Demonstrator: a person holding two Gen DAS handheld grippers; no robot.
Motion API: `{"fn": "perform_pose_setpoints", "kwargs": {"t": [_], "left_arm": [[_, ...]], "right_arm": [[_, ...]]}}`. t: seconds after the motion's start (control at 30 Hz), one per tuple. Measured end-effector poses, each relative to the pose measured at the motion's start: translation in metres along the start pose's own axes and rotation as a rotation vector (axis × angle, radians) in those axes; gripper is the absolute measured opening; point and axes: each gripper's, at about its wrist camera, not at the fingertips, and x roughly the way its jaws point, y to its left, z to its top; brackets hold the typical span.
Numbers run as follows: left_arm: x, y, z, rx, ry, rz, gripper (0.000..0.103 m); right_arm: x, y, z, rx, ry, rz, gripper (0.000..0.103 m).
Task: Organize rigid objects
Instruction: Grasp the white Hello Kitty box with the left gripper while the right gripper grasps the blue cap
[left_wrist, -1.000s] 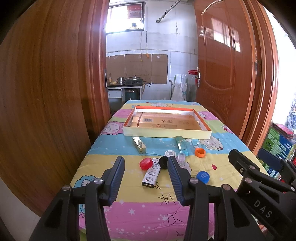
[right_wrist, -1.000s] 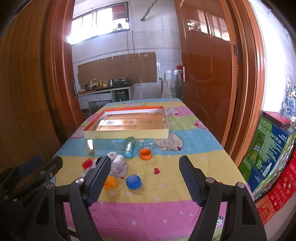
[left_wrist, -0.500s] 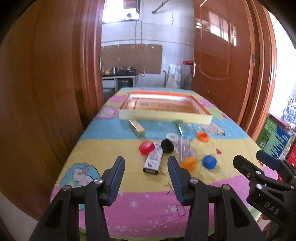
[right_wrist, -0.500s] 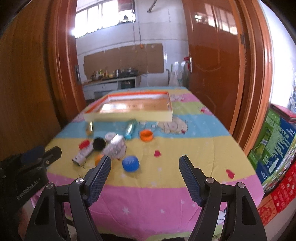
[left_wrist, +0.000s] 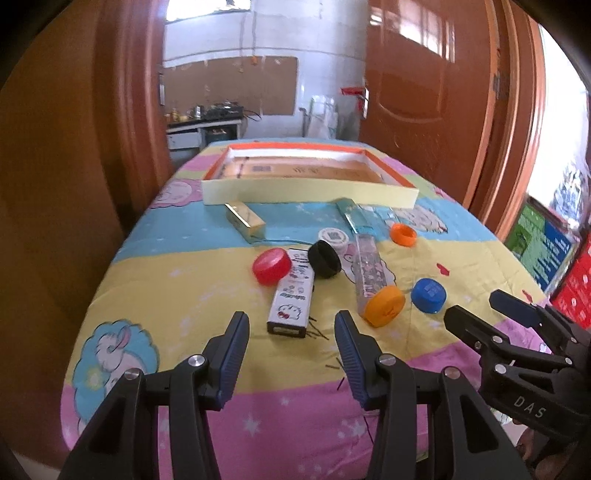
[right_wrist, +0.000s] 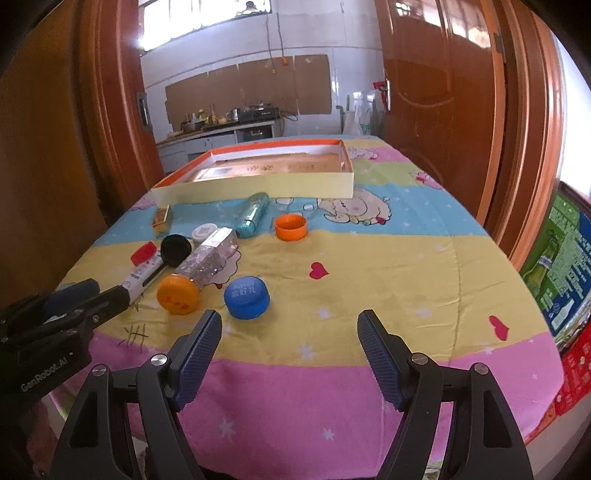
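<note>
Both grippers hang empty with jaws apart. Just ahead of the left gripper (left_wrist: 291, 345) lies a white carton (left_wrist: 291, 297). A blue cap (right_wrist: 246, 297) sits ahead-left of the right gripper (right_wrist: 290, 349).

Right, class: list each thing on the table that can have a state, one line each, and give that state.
left gripper: open, holding nothing
right gripper: open, holding nothing
shallow box: open-topped, no loose item inside
clear tube with orange cap: capped, lying on its side
teal bottle: lying on its side
small orange cap: loose, hollow side up
blue cap: loose, top side up
</note>
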Motion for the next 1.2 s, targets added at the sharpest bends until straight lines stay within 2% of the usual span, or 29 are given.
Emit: {"fn": "perform_pose_setpoints", "kwargs": {"t": [0.17,0.3,0.43,0.5,0.6,0.73,0.83,0.9,0.93,1.2], "left_arm": [[0.016,0.003,0.006,0.007,0.034,-0.019,0.048],[0.026,0.003,0.009,0.015,0.054,-0.04,0.039],[0.03,0.001,0.011,0.034,0.049,-0.046,0.035],[0.032,0.001,0.012,0.047,0.048,-0.034,0.028],[0.033,0.003,0.011,0.082,0.04,-0.046,0.028],[0.031,0.015,0.012,0.014,0.048,-0.101,0.028],[0.032,0.015,0.012,0.011,0.04,-0.104,0.026],[0.031,0.013,0.01,0.02,0.028,-0.093,0.026],[0.031,0.012,0.009,0.027,0.025,-0.088,0.025],[0.021,0.011,0.004,0.006,0.018,-0.151,0.025]], "right_arm": [[0.011,0.001,0.002,-0.004,0.009,0.008,0.077],[0.018,0.002,0.003,-0.018,0.013,0.012,0.077],[0.023,0.003,0.005,-0.037,0.01,0.012,0.077],[0.025,0.004,0.005,-0.052,0.01,0.011,0.077],[0.028,0.007,0.007,-0.079,0.012,0.014,0.077],[0.034,0.011,0.011,-0.114,0.014,0.026,0.077],[0.038,0.014,0.014,-0.139,0.02,0.049,0.062],[0.037,0.017,0.014,-0.151,0.014,0.073,0.038],[0.037,0.017,0.014,-0.15,0.013,0.089,0.03],[0.028,0.01,0.013,-0.112,0.027,0.145,0.03]]}}
